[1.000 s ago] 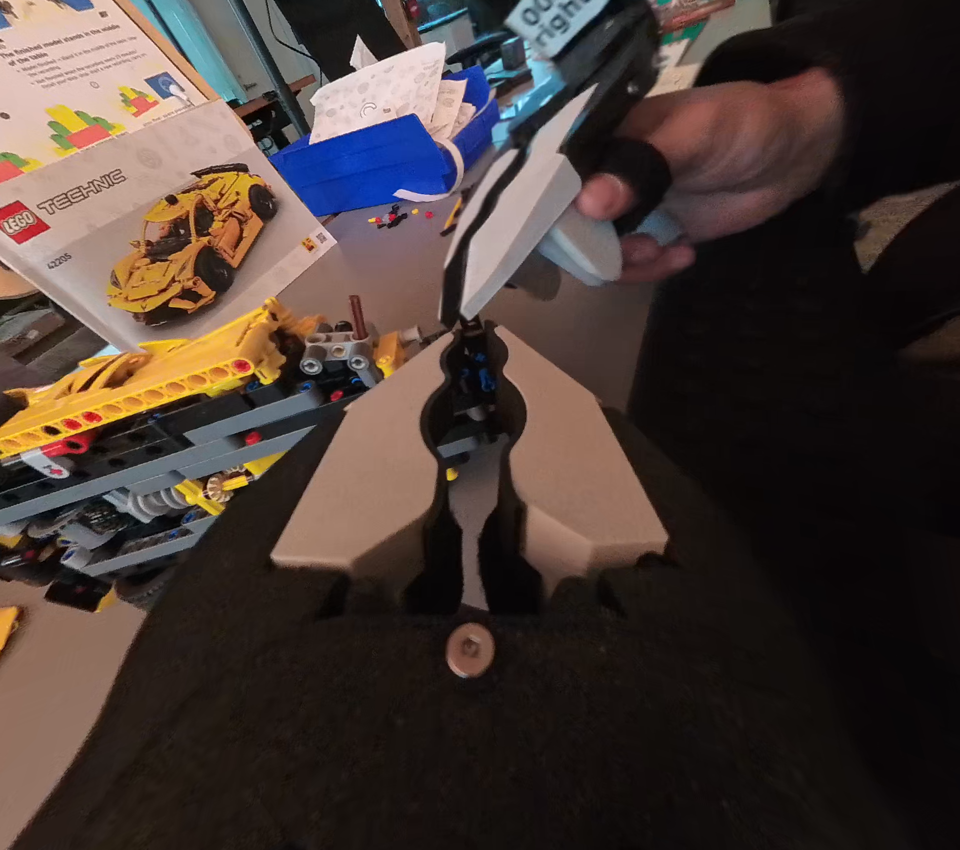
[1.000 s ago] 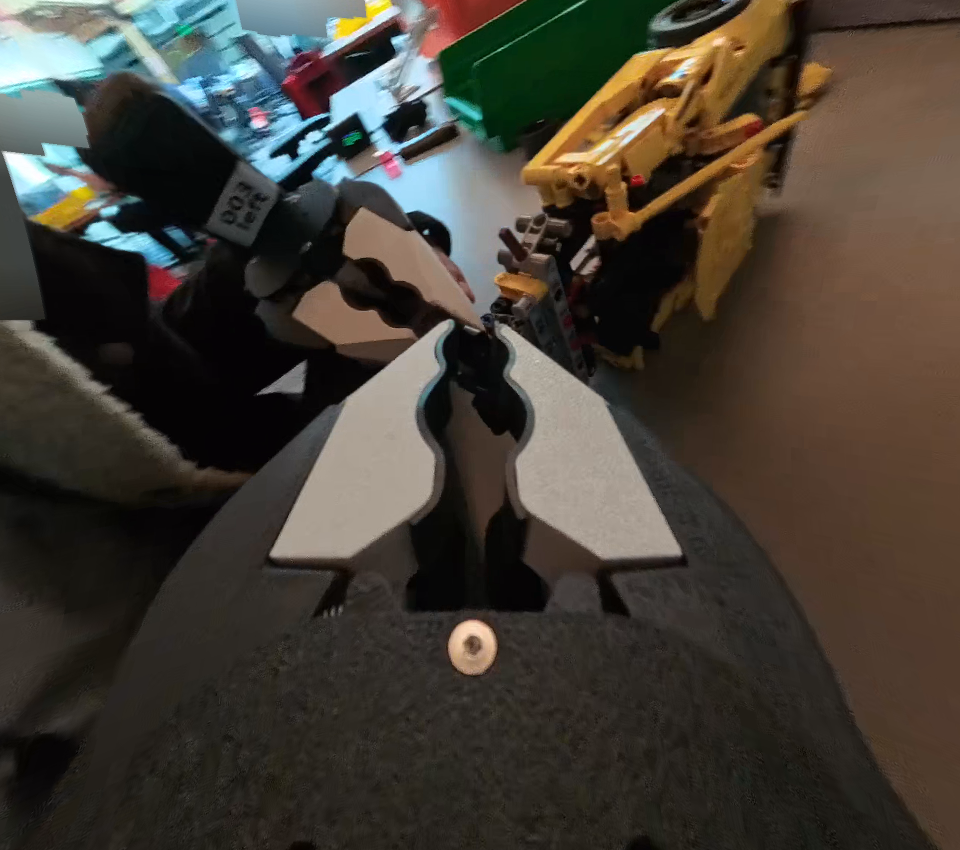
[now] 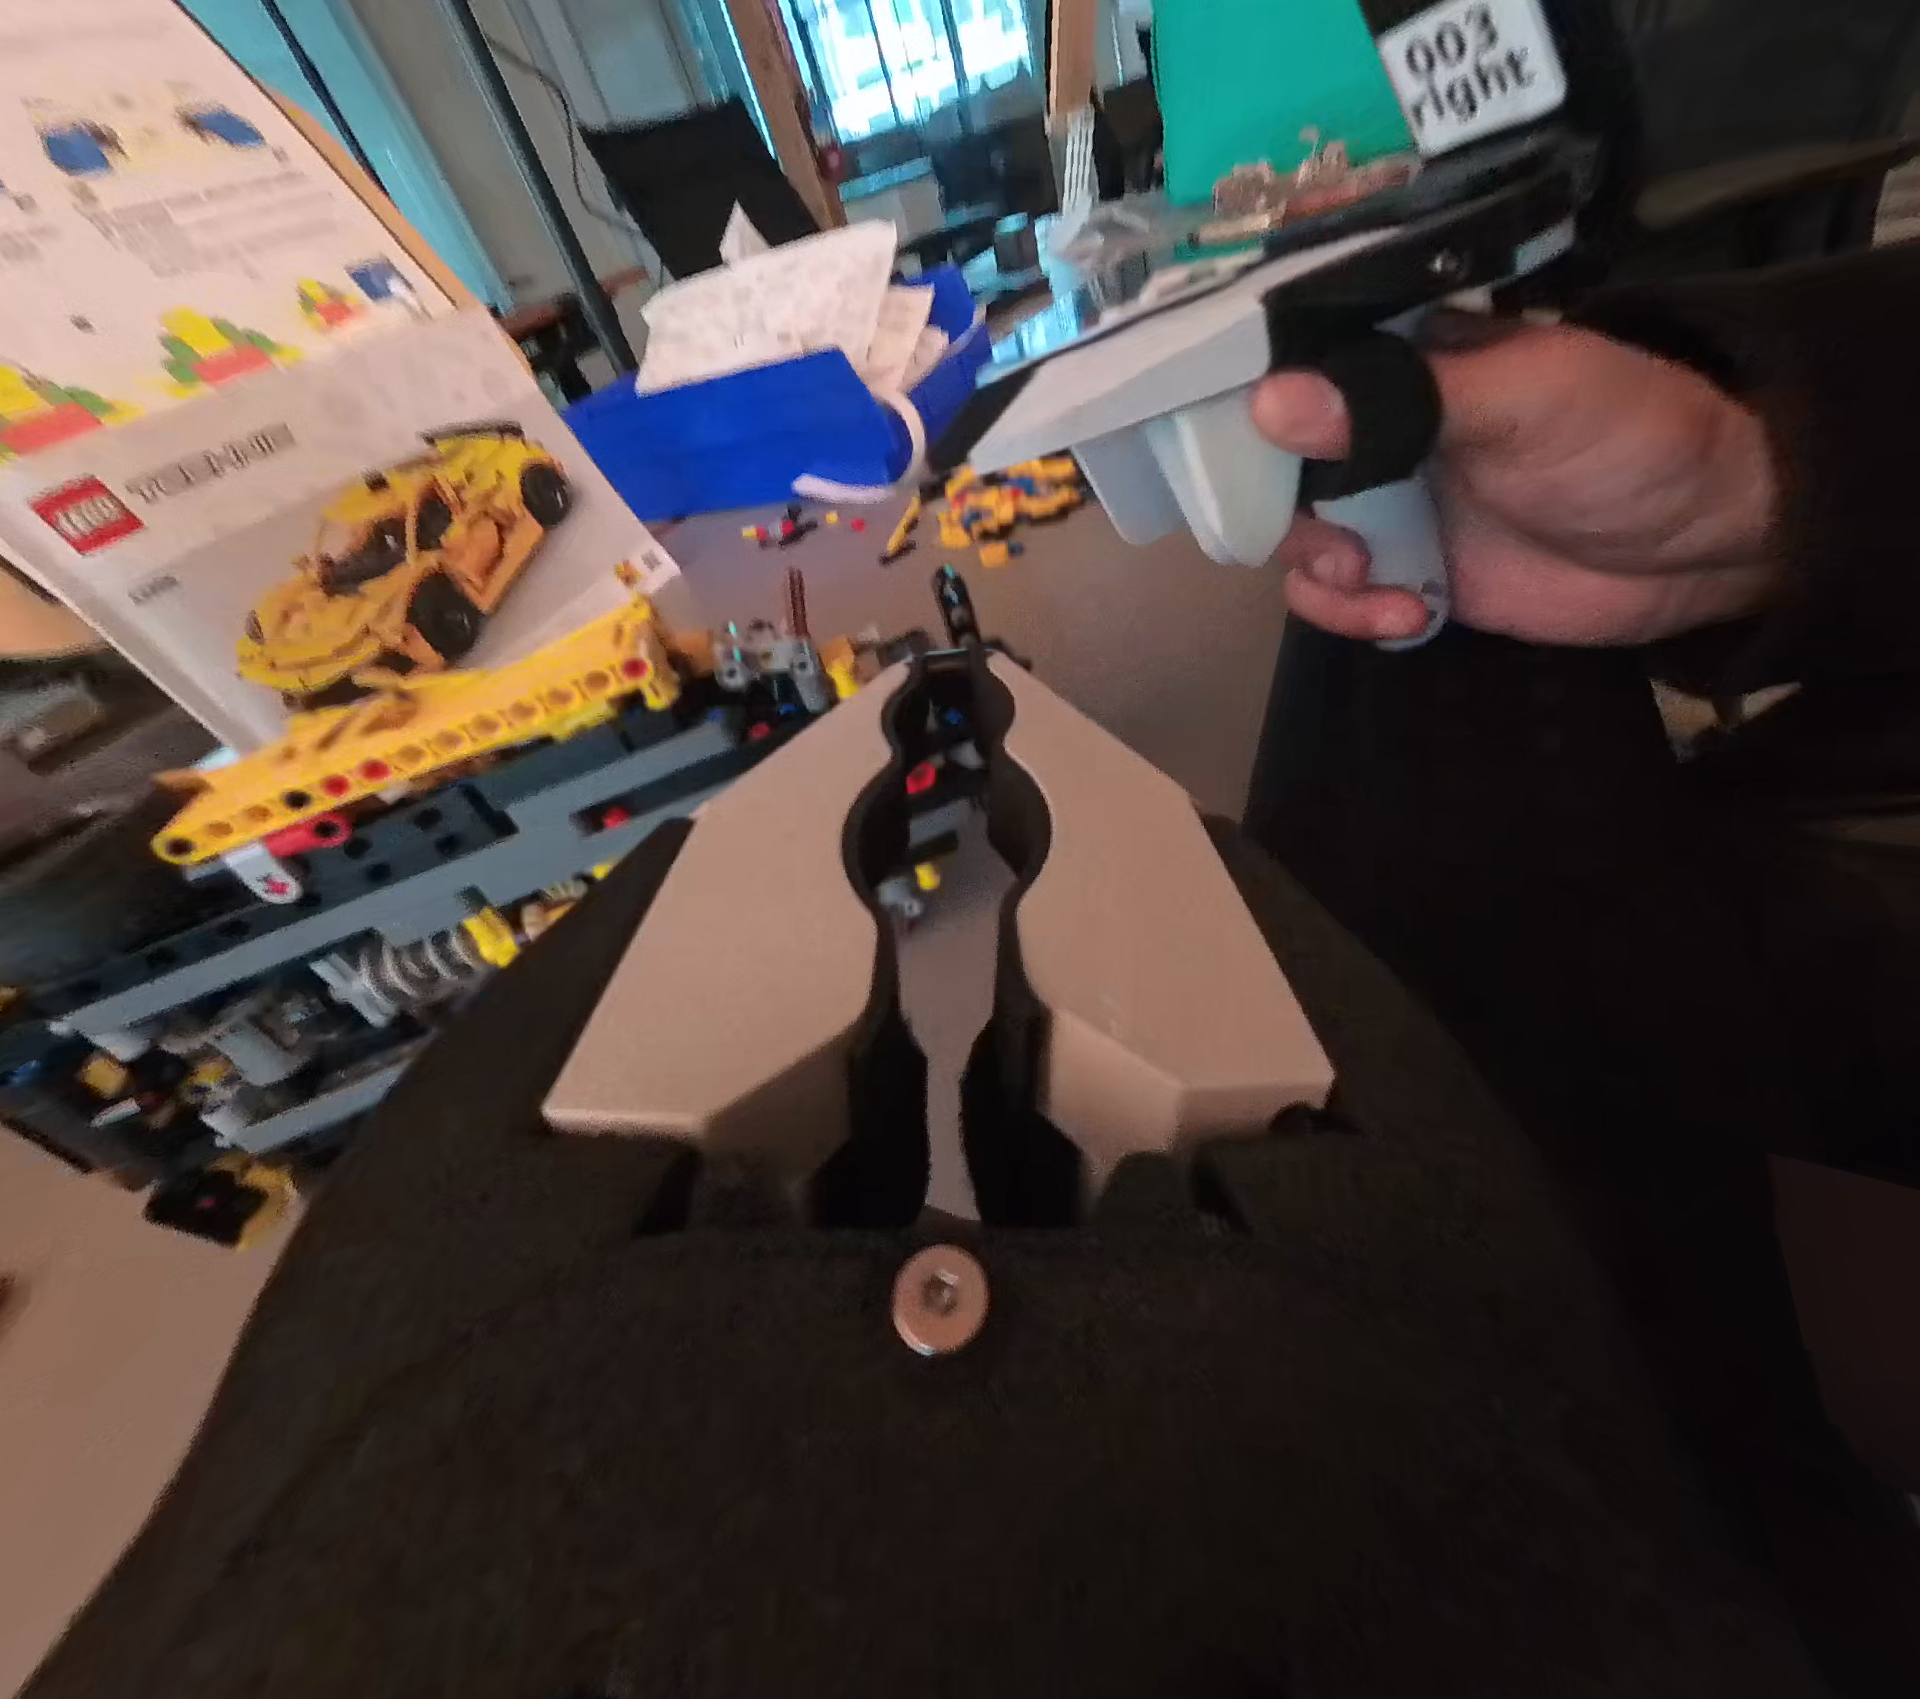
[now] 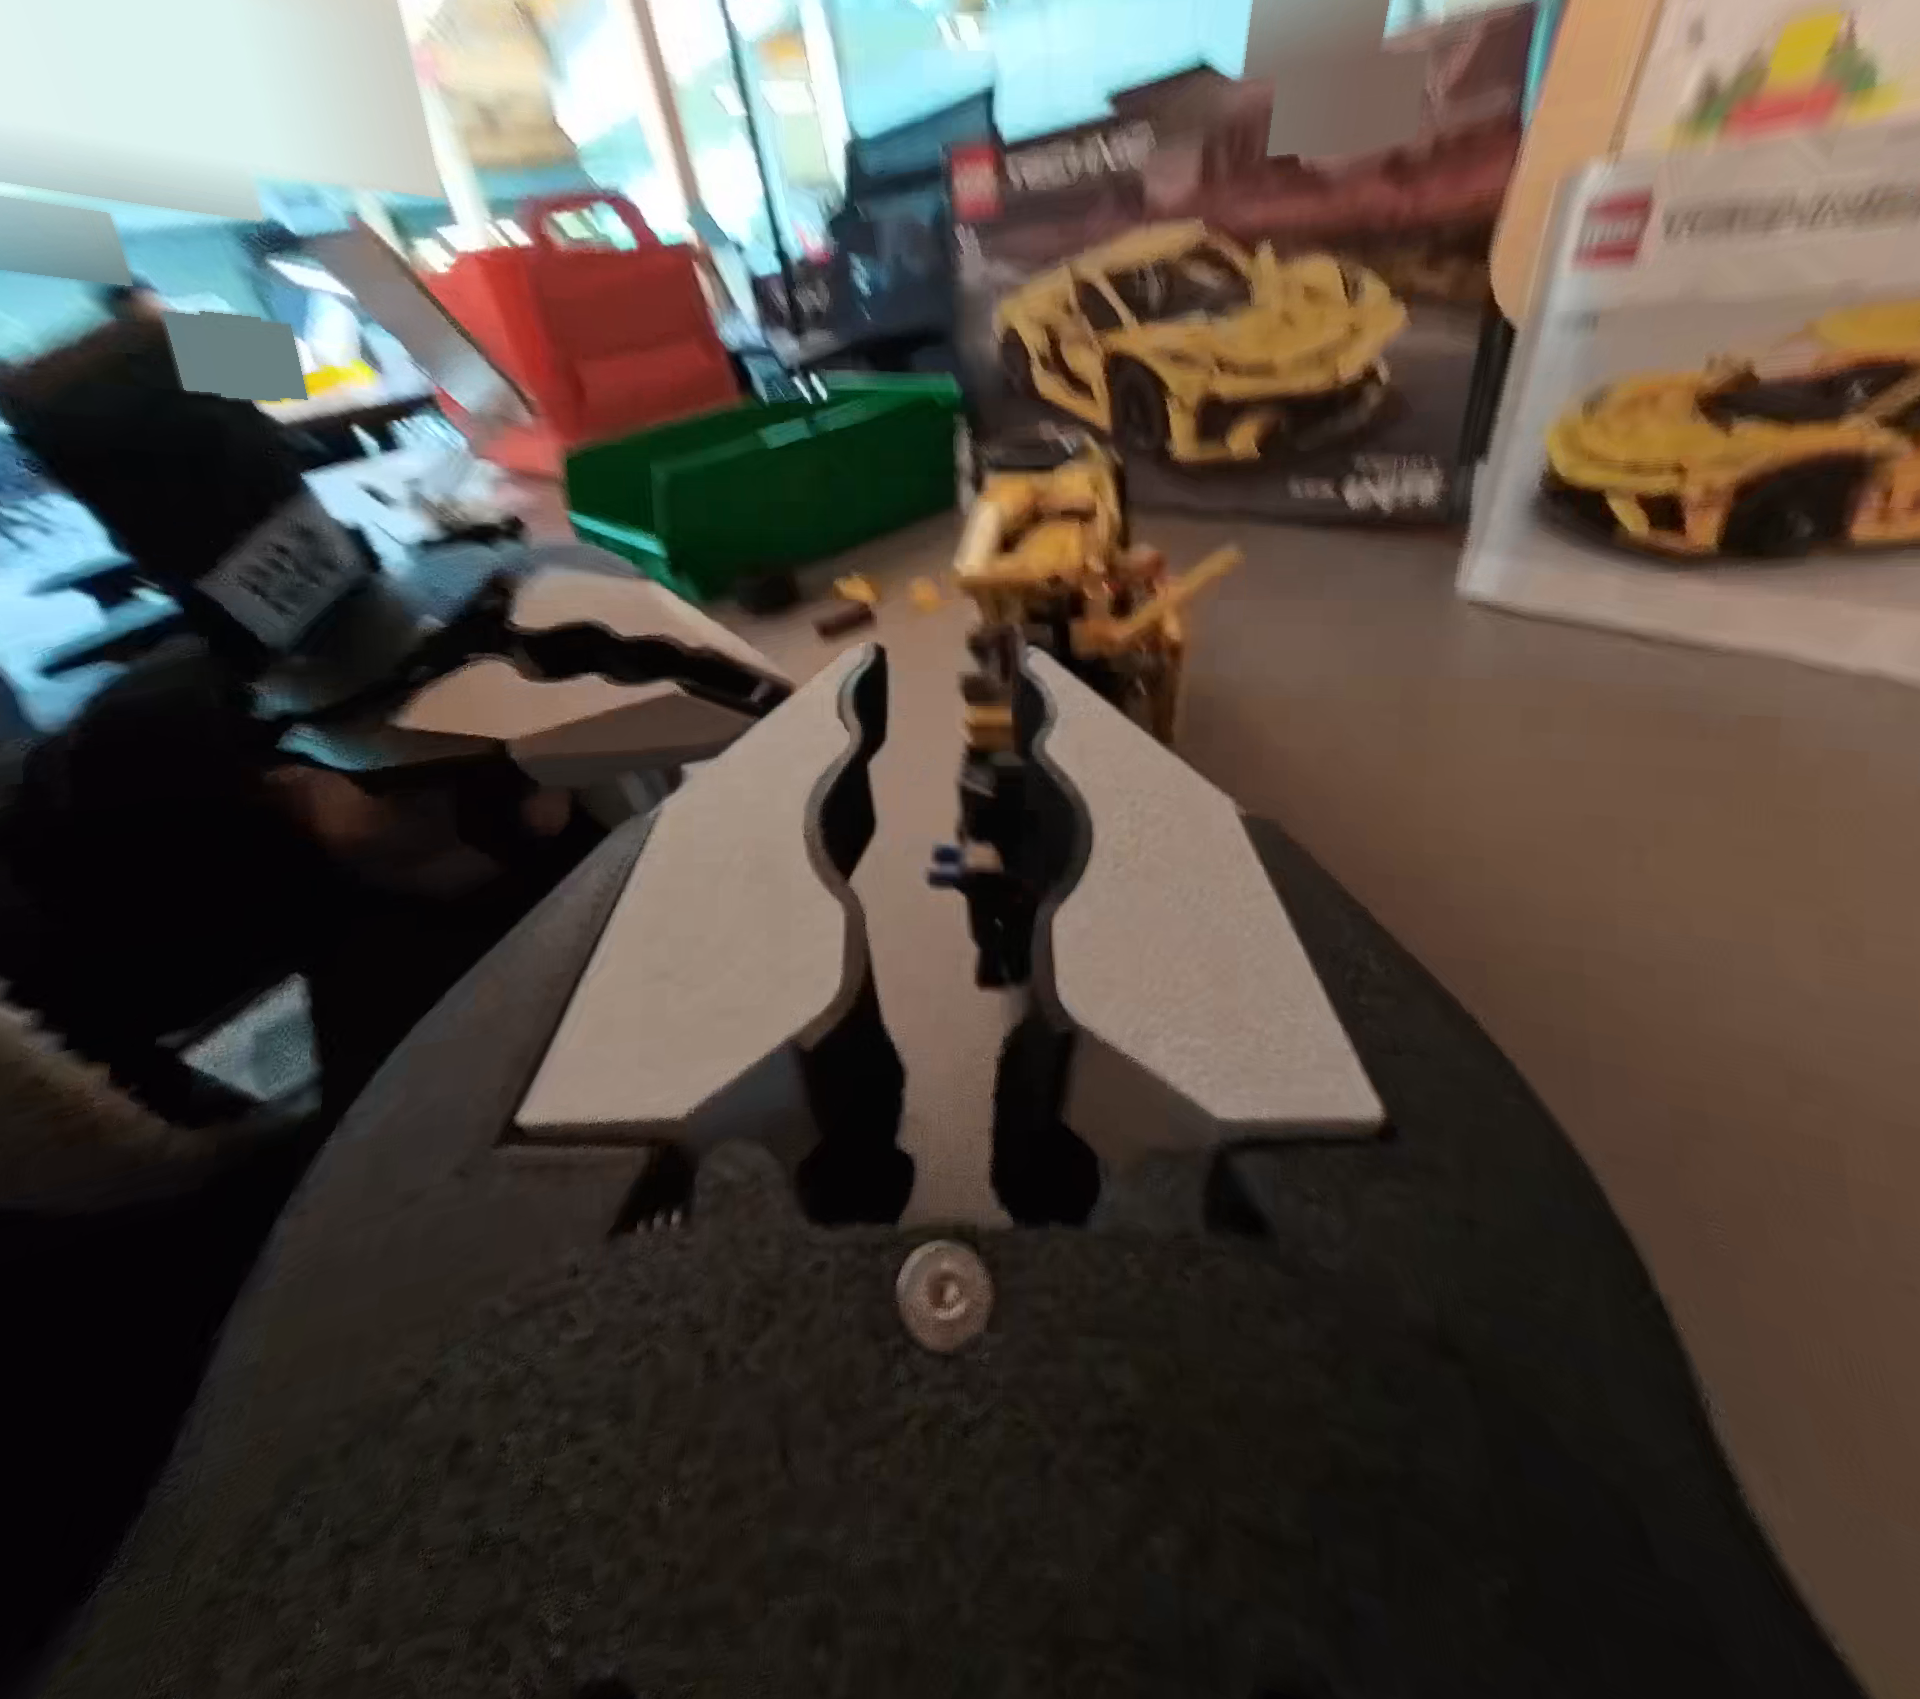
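A half-built yellow-and-grey brick car (image 3: 436, 776) lies on a brown table (image 3: 1122, 673) at the left of the left wrist view, its spring and beams exposed. The left gripper (image 3: 951, 678) has its jaws nearly together at the tips, apparently nipping a small black part (image 3: 951, 600) at the car's near end, though blur leaves the contact unsure. Up at the right of that view, the right gripper (image 3: 961, 428) is held level in a hand (image 3: 1538, 486), well clear of the car; its own view shows its jaws apart, with the car (image 4: 1049, 589) seen end-on beyond them and nothing between them.

By the look of it, the model is light but brittle: stiff plastic pinned together, likely to shed pieces if squeezed at the thin yellow panels. The long grey frame beams look the soundest place to take hold.

A manual (image 3: 343, 506) with a yellow car on its cover leans at the left behind the model. A blue bin (image 3: 748, 423) stuffed with paper sits centre, with loose bricks (image 3: 997, 496) scattered in front of it. In the right wrist view a green bin (image 4: 769, 486) and the set's box (image 4: 1226, 319) stand at centre, and a red bag (image 4: 603, 340) beyond.
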A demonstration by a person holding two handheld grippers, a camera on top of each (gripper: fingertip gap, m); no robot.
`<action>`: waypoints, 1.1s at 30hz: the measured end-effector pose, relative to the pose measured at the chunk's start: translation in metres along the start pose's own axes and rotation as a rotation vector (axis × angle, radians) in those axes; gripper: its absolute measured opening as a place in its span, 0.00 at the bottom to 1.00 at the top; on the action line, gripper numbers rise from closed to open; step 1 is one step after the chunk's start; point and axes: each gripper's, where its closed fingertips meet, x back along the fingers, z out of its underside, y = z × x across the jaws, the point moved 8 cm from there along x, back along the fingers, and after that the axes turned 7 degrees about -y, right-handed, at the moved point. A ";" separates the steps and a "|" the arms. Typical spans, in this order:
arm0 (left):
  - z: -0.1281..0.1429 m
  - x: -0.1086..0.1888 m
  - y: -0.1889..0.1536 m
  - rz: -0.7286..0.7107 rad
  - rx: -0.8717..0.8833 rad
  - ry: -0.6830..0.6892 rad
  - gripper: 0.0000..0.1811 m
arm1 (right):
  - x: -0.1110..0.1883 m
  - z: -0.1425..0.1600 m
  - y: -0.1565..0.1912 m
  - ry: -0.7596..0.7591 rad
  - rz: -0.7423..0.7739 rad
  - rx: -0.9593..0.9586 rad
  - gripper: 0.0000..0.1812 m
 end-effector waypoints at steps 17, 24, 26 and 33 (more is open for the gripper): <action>-0.020 0.015 0.007 0.445 0.819 -0.259 0.04 | -0.008 0.004 0.059 -0.142 -0.402 0.028 0.05; -0.020 0.015 0.003 0.479 0.810 -0.244 0.04 | -0.007 0.005 0.058 -0.121 -0.443 -0.023 0.05; -0.021 0.015 0.004 0.483 0.819 -0.252 0.04 | -0.007 0.005 0.058 -0.113 -0.454 -0.031 0.05; -0.022 0.017 0.002 0.506 0.819 -0.260 0.04 | -0.010 0.007 0.059 -0.087 -0.490 -0.058 0.02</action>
